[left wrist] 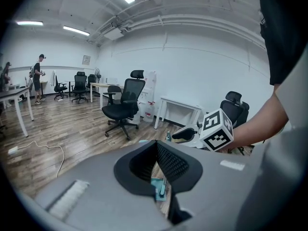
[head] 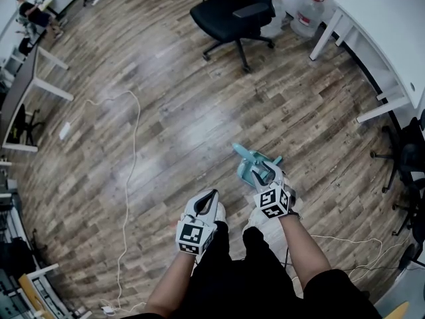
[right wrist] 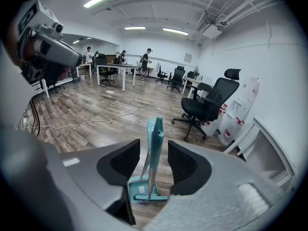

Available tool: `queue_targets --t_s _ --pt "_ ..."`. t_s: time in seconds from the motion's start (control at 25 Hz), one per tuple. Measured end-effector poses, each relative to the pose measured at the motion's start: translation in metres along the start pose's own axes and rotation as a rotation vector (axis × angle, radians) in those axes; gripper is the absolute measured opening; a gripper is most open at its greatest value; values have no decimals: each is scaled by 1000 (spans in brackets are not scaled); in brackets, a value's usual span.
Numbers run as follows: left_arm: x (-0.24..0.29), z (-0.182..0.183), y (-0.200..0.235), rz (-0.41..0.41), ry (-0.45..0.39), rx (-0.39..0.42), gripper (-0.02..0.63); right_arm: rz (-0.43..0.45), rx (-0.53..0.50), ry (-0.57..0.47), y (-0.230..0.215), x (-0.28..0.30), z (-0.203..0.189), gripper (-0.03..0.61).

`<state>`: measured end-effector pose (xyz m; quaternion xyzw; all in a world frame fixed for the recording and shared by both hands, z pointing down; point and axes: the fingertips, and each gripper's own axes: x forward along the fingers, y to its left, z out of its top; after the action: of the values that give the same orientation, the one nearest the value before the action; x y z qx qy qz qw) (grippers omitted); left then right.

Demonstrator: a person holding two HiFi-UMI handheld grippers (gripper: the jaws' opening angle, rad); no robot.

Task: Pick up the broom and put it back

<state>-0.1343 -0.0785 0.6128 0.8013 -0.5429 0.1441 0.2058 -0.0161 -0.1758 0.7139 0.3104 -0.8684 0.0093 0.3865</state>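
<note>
- The right tongs [head: 267,175] reach forward in the lower middle of the head view. Their jaws are apart, with the broom [right wrist: 156,138] handle rising between them and a gap on each side. They bracket the handle without clamping it, which looks like lining up for a grasp.
- The broom stands upright on the wood floor, just ahead of the person's feet. Its head sits at the bottom of the right gripper view, beside a teal dustpan [right wrist: 136,186]. Whether the two are clipped together cannot be told.
- Taking the handle high up probably lets the person lift the broom straight without stooping. A grip that high may let the head swing.
- The left tongs [left wrist: 157,147] hang back at the lower left of the head view. Their jaws are together on nothing, and a sliver of teal shows below them. They seem to be kept clear as a spare hand.
- Ahead, toward the top of the head view, a black office chair [head: 229,8] stands in the open floor, with water jugs [head: 310,15] to its right.
- A white bench [head: 392,32] fills the upper right corner.
- A white cable [head: 137,121] trails down the left half of the floor and could snag the broom head or a foot on that side.
- Several people [right wrist: 147,57] stand at benches far off in the upper part of the right gripper view, well apart from the work.
- Where the broom belongs is not evident here.
</note>
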Motion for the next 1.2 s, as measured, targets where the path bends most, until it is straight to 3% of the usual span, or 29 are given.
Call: queue_targets --t_s 0.2,0.44,0.6,0.72,0.88,1.2 --pt "-1 10 -6 -20 -20 19 17 -13 -74 -80 5 -36 25 186" --pt "2 28 -17 -59 -50 54 17 -37 183 -184 -11 -77 52 150" --pt "0 50 -30 -98 -99 72 17 -78 261 -243 -13 -108 67 65" --pt "-2 66 -38 -126 -141 61 17 -124 274 -290 -20 -135 78 4" --pt "-1 84 -40 -147 -153 30 17 -164 276 -336 -26 -163 93 2" --pt "-4 118 -61 -210 -225 90 17 -215 220 -405 -37 -202 120 0"
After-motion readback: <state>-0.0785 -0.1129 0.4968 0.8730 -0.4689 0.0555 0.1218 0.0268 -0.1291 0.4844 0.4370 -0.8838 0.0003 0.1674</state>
